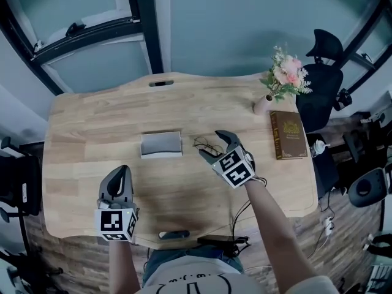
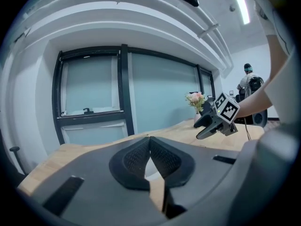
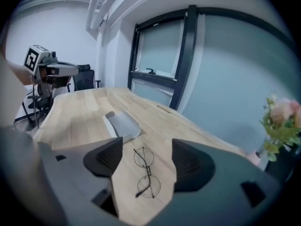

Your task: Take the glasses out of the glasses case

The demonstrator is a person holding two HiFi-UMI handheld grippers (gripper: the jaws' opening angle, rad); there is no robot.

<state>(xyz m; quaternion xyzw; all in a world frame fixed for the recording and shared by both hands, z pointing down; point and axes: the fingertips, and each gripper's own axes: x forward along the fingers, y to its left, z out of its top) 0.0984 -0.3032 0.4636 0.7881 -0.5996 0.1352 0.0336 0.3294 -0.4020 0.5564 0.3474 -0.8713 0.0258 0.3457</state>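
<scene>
Hovering with jaws wide apart and empty, the right hand-held gripper [image 1: 215,146] hangs just above the thin wire glasses [image 3: 146,172], which lie on the table [image 1: 92,133] just right of the open glasses case [image 1: 161,144] and look light and fragile, best pinched at the bridge, while the left hand-held gripper [image 1: 119,175], jaws together, waits near-left.

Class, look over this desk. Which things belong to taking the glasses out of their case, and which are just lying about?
Belong to the job:
- glasses, lying outside the case
- glasses case, open
- right gripper, jaws apart over the glasses

Just lying about:
- book
- vase of flowers
- office chair
</scene>
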